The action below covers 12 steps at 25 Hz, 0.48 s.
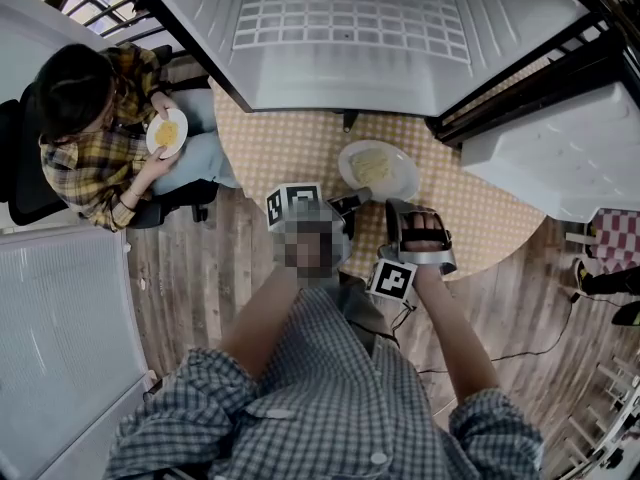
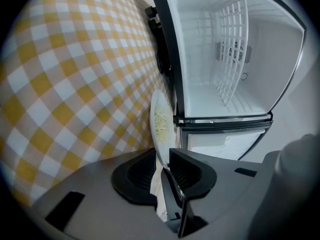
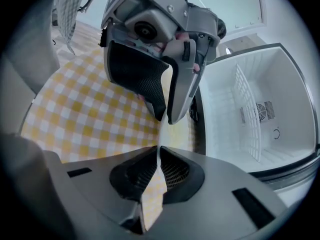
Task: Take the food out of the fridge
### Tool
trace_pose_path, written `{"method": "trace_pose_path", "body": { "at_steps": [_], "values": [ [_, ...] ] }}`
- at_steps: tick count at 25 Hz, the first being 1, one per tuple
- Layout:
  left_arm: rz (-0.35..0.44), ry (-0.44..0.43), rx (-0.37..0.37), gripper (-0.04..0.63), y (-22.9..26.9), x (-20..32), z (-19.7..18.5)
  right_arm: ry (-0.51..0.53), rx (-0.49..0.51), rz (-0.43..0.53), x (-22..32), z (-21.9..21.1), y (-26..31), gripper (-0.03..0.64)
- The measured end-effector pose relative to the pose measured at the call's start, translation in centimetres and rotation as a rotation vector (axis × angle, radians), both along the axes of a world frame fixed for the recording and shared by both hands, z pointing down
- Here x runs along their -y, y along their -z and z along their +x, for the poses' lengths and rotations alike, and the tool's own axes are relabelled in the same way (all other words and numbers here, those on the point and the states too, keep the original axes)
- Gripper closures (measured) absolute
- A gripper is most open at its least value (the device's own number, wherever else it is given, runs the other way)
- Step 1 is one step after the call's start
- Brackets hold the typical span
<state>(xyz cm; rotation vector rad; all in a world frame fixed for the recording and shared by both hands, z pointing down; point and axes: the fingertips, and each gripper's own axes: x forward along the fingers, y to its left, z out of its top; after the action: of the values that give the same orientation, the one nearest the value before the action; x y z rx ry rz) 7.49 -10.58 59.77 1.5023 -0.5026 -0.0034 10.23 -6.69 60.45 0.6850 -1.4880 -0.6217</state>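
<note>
The plate (image 1: 403, 180) with the pale food (image 1: 370, 165) is seen on the yellow checked tablecloth (image 1: 290, 138), just in front of the open fridge (image 1: 350, 58). Its near rim is pinched by the right gripper (image 3: 159, 152), whose jaws are closed on the thin white edge. The same rim is enclosed by the slightly parted jaws of the left gripper (image 2: 161, 165), and a narrow gap is left beside one pad.
</note>
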Motion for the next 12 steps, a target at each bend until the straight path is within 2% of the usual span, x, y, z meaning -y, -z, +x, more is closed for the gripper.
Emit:
{"method": "trace_pose_path", "body": {
  "at_steps": [4, 6, 10, 12],
  "values": [
    [0.018, -0.04, 0.001, 0.495, 0.1, -1.0, -0.2, -0.011, 0.008, -0.011, -0.2, 0.4, -0.8, 0.597],
    [0.048, -0.08, 0.041, 0.491, 0.1, -1.5, -0.5, -0.015, 0.008, 0.005, 0.0, 0.7, -1.0, 0.597],
    [0.117, -0.156, 0.128, 0.491, 0.2, -2.6, -1.2, -0.06, 0.094, -0.022, 0.1, 0.8, -0.6, 0.594],
    [0.128, -0.159, 0.146, 0.491, 0.4, -2.8, -1.8, -0.081, 0.117, -0.043, 0.1, 1.0, -0.5, 0.557]
  ]
}}
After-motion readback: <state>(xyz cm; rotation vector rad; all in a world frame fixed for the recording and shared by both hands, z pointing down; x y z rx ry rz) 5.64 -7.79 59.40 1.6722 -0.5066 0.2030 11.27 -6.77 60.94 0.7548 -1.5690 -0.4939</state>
